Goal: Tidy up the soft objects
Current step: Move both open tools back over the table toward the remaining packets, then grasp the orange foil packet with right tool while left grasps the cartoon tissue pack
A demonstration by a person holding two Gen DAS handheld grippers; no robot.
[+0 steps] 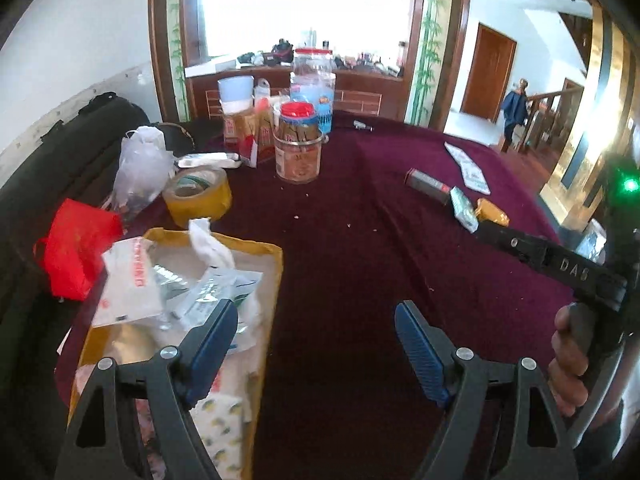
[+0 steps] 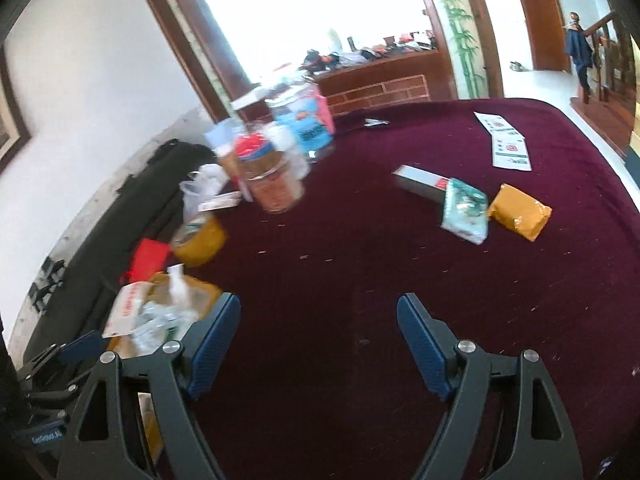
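Observation:
A yellow box (image 1: 256, 248) at the table's near left holds several soft packets and tissue packs; it also shows in the right wrist view (image 2: 200, 288). My left gripper (image 1: 316, 320) is open and empty, its left finger over the box's right side. My right gripper (image 2: 318, 316) is open and empty above bare tablecloth. A pale green tissue pack (image 2: 464, 210) and an orange packet (image 2: 518, 212) lie side by side at the far right, well beyond the right gripper. In the left wrist view the same pack (image 1: 464, 208) and packet (image 1: 492, 212) lie behind the right gripper's body.
A maroon cloth (image 2: 360, 240) covers the table. A tape roll (image 1: 198, 196), red bag (image 1: 76, 248), clear plastic bag (image 1: 140, 168) and several jars (image 1: 298, 148) crowd the far left. A grey box (image 2: 420, 180) and paper leaflets (image 2: 506, 146) lie at the far right.

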